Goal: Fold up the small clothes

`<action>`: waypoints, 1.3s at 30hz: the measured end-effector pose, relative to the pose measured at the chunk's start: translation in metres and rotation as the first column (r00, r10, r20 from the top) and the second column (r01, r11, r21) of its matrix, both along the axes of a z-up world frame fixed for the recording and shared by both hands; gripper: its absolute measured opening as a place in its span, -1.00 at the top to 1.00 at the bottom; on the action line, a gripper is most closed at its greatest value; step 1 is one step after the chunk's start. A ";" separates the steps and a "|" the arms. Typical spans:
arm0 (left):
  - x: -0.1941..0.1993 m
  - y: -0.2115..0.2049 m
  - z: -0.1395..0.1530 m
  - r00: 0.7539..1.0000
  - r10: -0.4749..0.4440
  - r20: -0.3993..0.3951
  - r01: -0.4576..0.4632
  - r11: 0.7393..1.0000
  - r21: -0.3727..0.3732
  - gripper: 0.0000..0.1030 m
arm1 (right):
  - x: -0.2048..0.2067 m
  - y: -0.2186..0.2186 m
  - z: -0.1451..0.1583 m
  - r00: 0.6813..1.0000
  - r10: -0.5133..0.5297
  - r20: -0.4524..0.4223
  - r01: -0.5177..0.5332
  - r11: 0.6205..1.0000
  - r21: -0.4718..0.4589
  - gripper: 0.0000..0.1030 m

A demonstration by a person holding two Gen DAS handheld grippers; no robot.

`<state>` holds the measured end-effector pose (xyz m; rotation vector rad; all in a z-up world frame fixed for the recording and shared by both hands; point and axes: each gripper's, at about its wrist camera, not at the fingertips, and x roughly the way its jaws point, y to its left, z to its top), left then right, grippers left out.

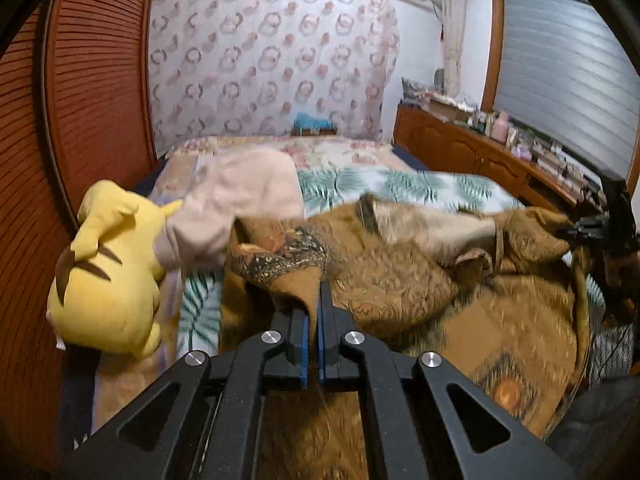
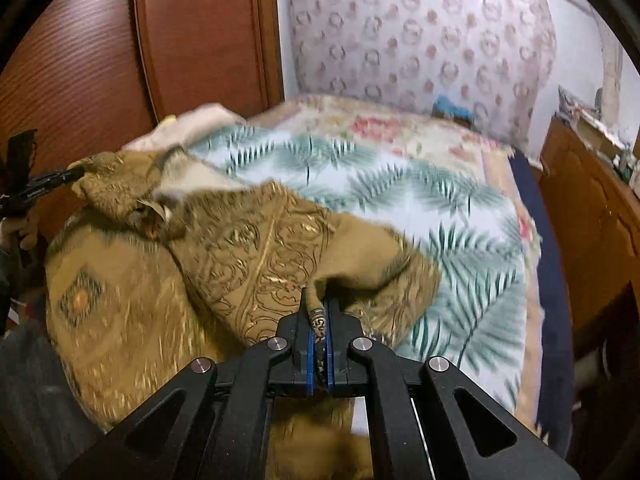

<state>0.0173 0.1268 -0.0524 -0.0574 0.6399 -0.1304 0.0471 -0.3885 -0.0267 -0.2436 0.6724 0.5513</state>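
A bedroom here, with a reddish wooden louvred wardrobe running down the left side. Straight ahead, a pink-and-white rosette-patterned cloth hangs across the far wall, which is pale. The bed wears a palm-leaf cover over a floral sheet. On the right, a low wooden cabinet crowded with bottles sits beneath a wood-framed window with grey blinds shut. Light is soft and even.

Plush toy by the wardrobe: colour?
Plush toy: yellow with brown stripes; left wrist view.
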 end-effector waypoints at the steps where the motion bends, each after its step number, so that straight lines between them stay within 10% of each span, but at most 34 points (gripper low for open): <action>1: -0.001 -0.001 -0.002 1.000 -0.001 -0.007 0.001 1.000 0.007 0.93 | 0.002 -0.001 -0.001 1.000 -0.005 -0.015 0.005 1.000 0.002 0.93; 6: -0.008 -0.002 -0.002 1.000 -0.011 -0.016 0.012 1.000 0.020 0.84 | 0.008 -0.004 0.022 1.000 -0.019 -0.004 0.019 1.000 0.012 0.60; 11: -0.009 0.008 0.013 0.999 -0.009 0.032 0.009 1.000 0.010 0.17 | 0.024 -0.014 0.042 0.996 -0.070 0.048 0.069 0.997 0.028 0.11; 16: 0.014 0.022 0.032 0.998 0.005 0.067 -0.006 1.000 0.010 -0.54 | 0.070 -0.008 0.034 0.994 -0.105 0.031 0.105 0.994 0.005 0.08; 32: 0.115 0.048 -0.021 0.987 0.060 -0.149 -0.057 0.998 0.025 -0.54 | 0.142 0.021 -0.027 0.989 -0.100 -0.113 0.100 0.995 -0.013 0.08; 39: 0.114 0.047 -0.040 0.975 0.048 -0.215 -0.043 0.999 0.032 -0.02 | 0.145 0.015 -0.033 0.985 -0.138 -0.103 0.136 0.990 -0.025 -0.17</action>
